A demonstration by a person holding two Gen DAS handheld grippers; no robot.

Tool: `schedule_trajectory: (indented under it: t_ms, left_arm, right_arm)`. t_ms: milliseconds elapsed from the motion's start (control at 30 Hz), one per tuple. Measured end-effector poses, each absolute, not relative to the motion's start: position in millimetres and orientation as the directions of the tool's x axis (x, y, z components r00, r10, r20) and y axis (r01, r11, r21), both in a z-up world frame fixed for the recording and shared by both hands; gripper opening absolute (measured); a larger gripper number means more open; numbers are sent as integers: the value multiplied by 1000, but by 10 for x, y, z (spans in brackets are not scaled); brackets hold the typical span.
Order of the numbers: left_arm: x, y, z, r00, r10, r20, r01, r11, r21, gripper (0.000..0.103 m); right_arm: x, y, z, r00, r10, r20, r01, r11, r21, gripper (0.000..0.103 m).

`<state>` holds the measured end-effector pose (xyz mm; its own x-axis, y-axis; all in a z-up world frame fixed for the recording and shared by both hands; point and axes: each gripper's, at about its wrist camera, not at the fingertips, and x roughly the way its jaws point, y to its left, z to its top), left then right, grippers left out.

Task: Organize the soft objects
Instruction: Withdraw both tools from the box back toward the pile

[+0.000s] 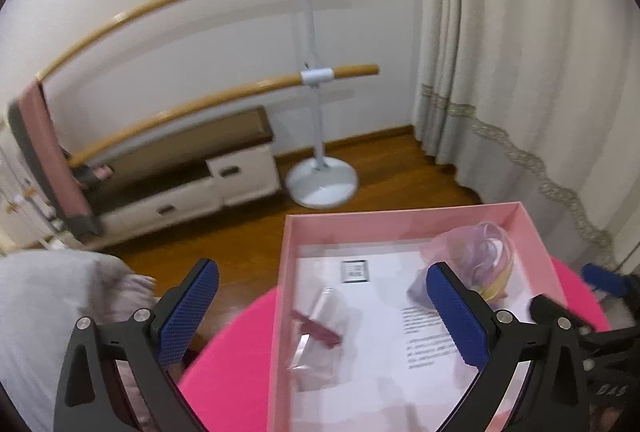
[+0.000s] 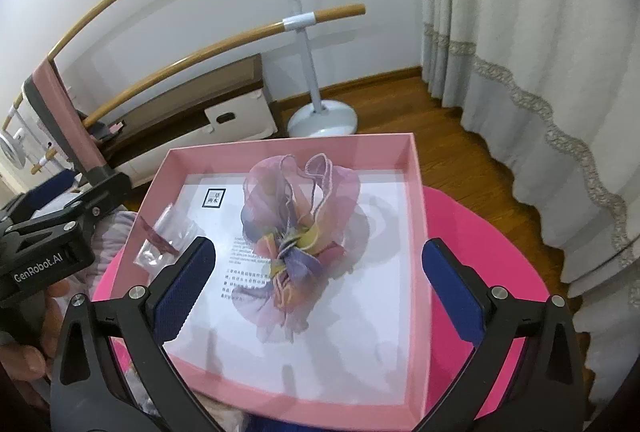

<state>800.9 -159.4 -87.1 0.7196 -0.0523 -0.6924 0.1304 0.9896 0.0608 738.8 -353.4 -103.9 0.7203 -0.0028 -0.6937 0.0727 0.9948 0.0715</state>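
Two hand-held grippers, left [image 1: 322, 306] and right [image 2: 318, 282], jaws spread wide, nothing clamped. Pastel gauzy fabric flower [image 2: 298, 228] lying ahead of right fingers inside shallow pink cardboard box [image 2: 418, 192] on round magenta tabletop [image 2: 484, 232]; probably released for storage.

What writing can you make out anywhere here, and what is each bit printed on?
"GenRobot.AI": on the left gripper's black body.
Square black-framed logo on the white sheet in the pink box: characters too small to read.
Paragraphs of small print on that sheet: too small to read.
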Motion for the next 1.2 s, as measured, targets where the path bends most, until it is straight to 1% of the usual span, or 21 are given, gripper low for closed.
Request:
schedule_trajectory:
  t_ms: [33,167,267,367,500,533,633,900,1000,1200]
  left_arm:
    - [7998,-1614,-826,737,-52,-673,137,988,74,103]
    - [7772,-1578,-769,775,-89,-626,151,988,46,103]
    - [7562,-1579,-690,823,-82,-562,149,986,74,103]
    - [7331,-1610,-637,848,-63,-526,144,983,114,103]
    - [6975,-1547,-621,863,-56,-503,137,983,125,103]
    - [6666,-1487,-653,866,-56,-496,135,983,125,103]
    - [6235,-1397,-666,876,-68,-477,132,986,101,103]
    - [5692,-1163,-767,894,-73,-442,112,992,61,103]
    - [5375,-1051,-822,899,-77,-431,101,994,33,103]
    - [4887,-821,-981,898,-72,-434,86,996,13,103]
  right_arm:
    - [7310,-3525,-1001,732,-5,-682,79,994,77,103]
    - [7041,-3500,-855,766,-9,-643,89,992,92,103]
    - [6776,-3433,-723,795,-13,-606,88,992,94,103]
    - [6450,-3355,-602,827,-25,-562,90,992,87,103]
    - [5985,-3255,-468,863,-42,-504,94,992,78,103]
    - [5881,-3243,-451,870,-44,-491,96,992,81,103]
    - [5590,-3222,-412,884,-52,-464,103,991,86,103]
    - [4877,-3080,-400,913,-70,-401,110,991,77,103]
    - [4625,-3037,-427,922,-79,-378,116,990,75,103]
    - [4265,-2963,-526,929,-88,-359,123,990,76,103]
